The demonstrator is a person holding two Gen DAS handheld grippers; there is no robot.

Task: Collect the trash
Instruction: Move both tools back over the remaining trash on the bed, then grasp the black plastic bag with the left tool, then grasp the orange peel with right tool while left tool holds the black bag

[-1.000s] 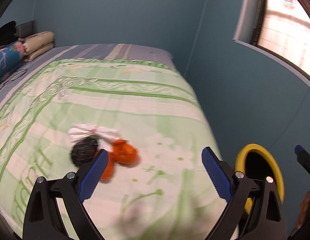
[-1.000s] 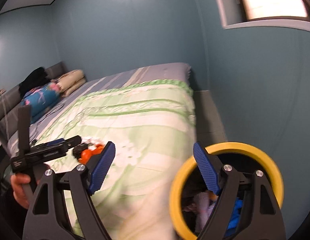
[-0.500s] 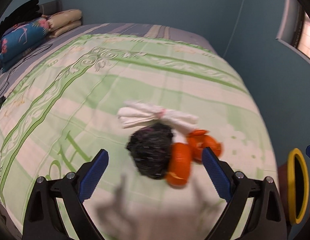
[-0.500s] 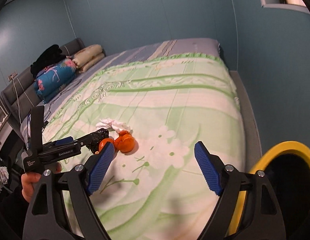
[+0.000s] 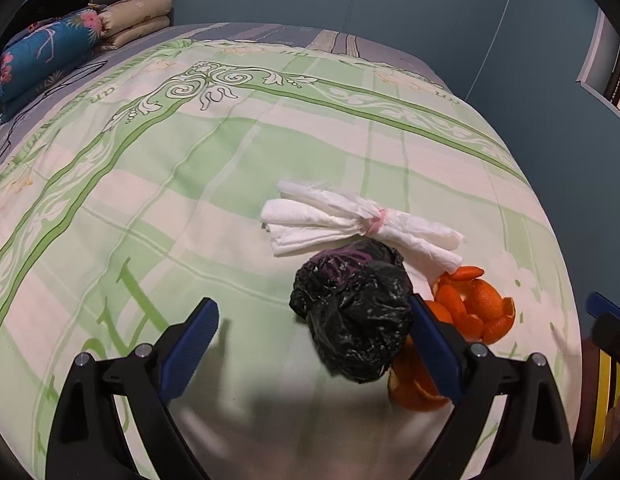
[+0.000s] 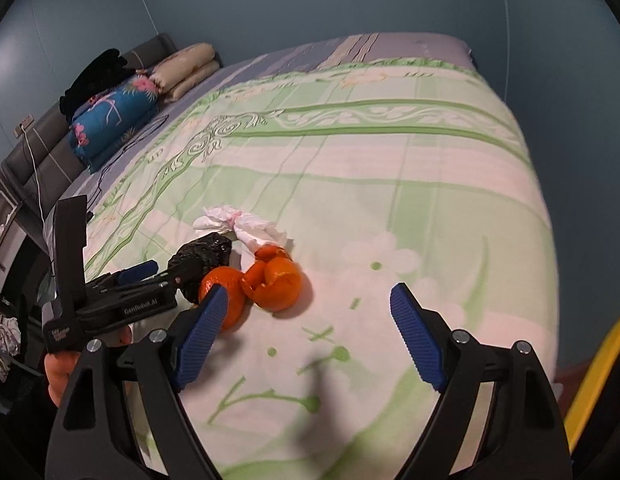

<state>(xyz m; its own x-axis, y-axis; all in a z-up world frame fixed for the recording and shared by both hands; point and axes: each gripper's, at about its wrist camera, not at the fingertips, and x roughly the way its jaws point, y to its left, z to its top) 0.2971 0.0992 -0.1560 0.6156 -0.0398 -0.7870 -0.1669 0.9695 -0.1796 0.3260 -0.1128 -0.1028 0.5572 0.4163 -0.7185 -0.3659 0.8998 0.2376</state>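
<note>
I judge the collecting as not finished for this pile: three kinds of trash lie on the bed (image 5: 270, 128) and none of them is held by my tongs.

The left tongs (image 5: 313, 344) are wide open and low over the green cover. The crumpled black plastic bag (image 5: 353, 312) sits between their two blue pads, closer to the right pad than to the left one. I cannot tell if that pad touches the bag or only stands in front of it. Just behind the bag lies the white tissue bundle (image 5: 349, 220), tied in the middle with a pink band. The orange peels (image 5: 473, 308) lie to the right of the bag, one part of them behind the right pad.

The right tongs (image 6: 306, 332) are open too and grip nothing. They hang over bare cover, near the peels but apart from them. From this side I see the left tongs reaching to the black bag, with the peels just beside it and the tissue behind.

The yellow rim of the bin (image 6: 601, 376) shows at the right edge of the right view, beside the bed. I cannot see what is inside it.

What is left, I think: to close on the black bag, carry it to the bin, then do the same with the tissue and the peels.
</note>
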